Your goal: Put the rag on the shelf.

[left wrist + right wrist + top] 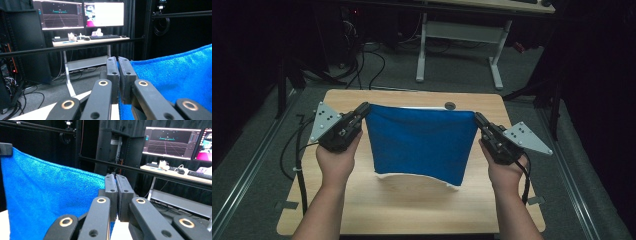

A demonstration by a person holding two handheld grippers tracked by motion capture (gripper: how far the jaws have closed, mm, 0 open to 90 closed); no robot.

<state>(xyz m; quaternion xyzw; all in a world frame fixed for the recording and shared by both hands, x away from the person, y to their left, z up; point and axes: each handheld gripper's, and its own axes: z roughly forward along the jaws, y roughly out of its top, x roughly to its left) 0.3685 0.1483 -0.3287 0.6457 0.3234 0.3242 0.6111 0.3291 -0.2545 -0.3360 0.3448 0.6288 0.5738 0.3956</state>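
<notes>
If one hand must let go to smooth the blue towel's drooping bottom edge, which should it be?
Hard to call. Left gripper and right gripper each pinch a top corner of the blue towel, equally far from its bottom edge.

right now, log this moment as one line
left gripper: shut on cloth corner | right gripper: shut on other corner | cloth: blue, white underside, stretched between grippers, lifted, lower edge over table
</notes>
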